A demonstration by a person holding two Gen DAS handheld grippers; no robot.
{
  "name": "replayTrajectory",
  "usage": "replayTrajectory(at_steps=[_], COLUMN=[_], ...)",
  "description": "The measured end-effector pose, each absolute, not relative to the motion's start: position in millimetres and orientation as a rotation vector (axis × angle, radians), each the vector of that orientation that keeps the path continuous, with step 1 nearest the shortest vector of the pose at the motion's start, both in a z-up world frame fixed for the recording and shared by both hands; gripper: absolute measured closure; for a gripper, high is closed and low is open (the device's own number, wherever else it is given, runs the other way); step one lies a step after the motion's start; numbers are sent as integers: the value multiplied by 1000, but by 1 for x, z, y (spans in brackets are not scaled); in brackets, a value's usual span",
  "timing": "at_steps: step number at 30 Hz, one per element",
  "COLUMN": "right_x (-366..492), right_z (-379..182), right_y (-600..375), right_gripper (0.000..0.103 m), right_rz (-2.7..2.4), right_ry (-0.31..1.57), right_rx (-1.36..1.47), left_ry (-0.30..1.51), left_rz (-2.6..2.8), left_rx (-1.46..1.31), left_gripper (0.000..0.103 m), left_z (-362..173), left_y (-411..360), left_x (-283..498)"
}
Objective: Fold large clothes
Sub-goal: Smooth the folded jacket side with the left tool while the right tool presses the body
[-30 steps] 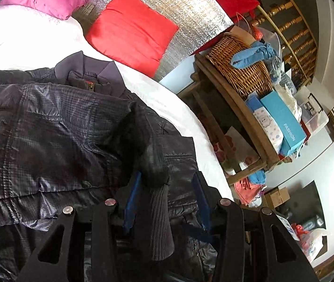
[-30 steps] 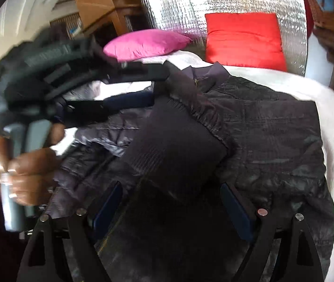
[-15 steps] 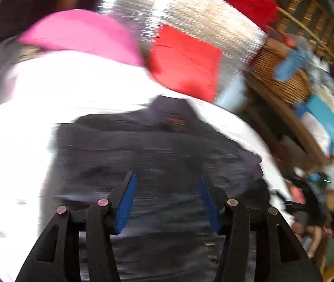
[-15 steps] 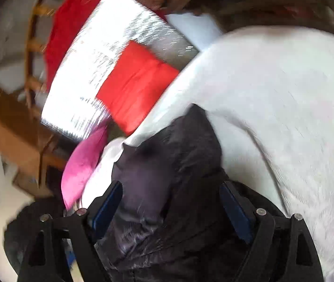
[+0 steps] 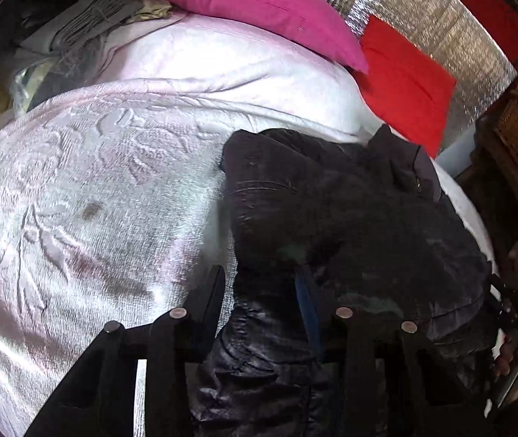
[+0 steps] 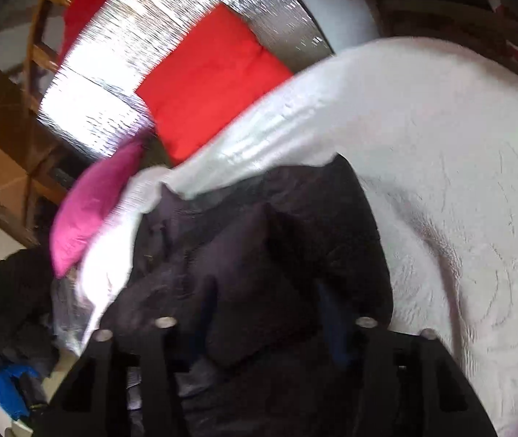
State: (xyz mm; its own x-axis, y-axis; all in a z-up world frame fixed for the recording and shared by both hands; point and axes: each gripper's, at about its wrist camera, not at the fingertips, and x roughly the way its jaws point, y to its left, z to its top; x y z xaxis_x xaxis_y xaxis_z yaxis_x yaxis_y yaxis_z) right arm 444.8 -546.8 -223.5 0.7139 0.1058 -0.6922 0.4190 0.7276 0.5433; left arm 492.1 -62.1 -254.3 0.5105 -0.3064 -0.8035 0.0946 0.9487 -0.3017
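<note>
Bedspread (image 5: 87, 196), white and creased, lies at left; the dark jacket (image 5: 350, 225) rests on it right of centre; the left gripper (image 5: 262, 291) is closing with jacket fabric between its jaws; the right gripper (image 6: 266, 306), blurred, is closing, seemingly around the jacket's (image 6: 259, 247) folded edge.

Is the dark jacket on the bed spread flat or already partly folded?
Partly folded. The dark jacket lies bunched into a narrow bundle on the white bedspread, a sleeve laid across its body. Whether the fold is neat: cannot tell.
</note>
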Motion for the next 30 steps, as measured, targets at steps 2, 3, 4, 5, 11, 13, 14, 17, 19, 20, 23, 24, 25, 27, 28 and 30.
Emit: replayTrajectory(at_steps=[2,3,4,5,11,13,14,17,19,20,23,24,25,27,28,30], right_x=[451,450,450,447,420,405,399,395,398,402,420,426,432,440,442,442], right_z=[-232,-231,-227,-221,-172,-163,-163,-176,-183,-188,-199,-204,-207,-211,-213,-217], right_y=[-547,-546,-545,-542,-513,-508,-510,-528,-536,-539,-540,-539,-537,-534,-533,-531], right_gripper=[71,77,80,89,92,92,92,91,87,82,74,70,69,37,25,19], right_rz=[-208,-209,-207,-198,-130,-123,-127,-102,-102,-121,-98,-100,-106,-110,-110,-89], right_ry=[806,806,804,802,742,745,752,721,715,723,734,751,763,760,757,736], right_rx=[740,725,714,702,635,626,632,712,748,745,744,735,719,687,689,710], left_ry=[1008,1008,1009,1010,985,982,985,997,999,998,985,980,974,953,943,922], left_rz=[-226,-225,-219,-212,-178,-170,-171,-176,-174,-167,-130,-126,-126,-120,-118,-110], left_rx=[-194,-194,-195,-193,-151,-140,-133,-123,-116,-107,-72,-54,-32,19,44,82], left_gripper=[63,63,63,63,63,62,63,62,60,58,44,43,43,43,43,43], left_z=[-254,-257,-257,-257,-248,-247,-248,-251,-253,-253,-252,-253,-253,-254,-255,-255], left_y=[-70,-66,-66,-65,-66,-66,-66,-66,-66,-66,-66,-68,-70,-76,-79,-84], left_x=[495,494,495,496,488,488,487,486,486,485,484,484,483,481,480,479])
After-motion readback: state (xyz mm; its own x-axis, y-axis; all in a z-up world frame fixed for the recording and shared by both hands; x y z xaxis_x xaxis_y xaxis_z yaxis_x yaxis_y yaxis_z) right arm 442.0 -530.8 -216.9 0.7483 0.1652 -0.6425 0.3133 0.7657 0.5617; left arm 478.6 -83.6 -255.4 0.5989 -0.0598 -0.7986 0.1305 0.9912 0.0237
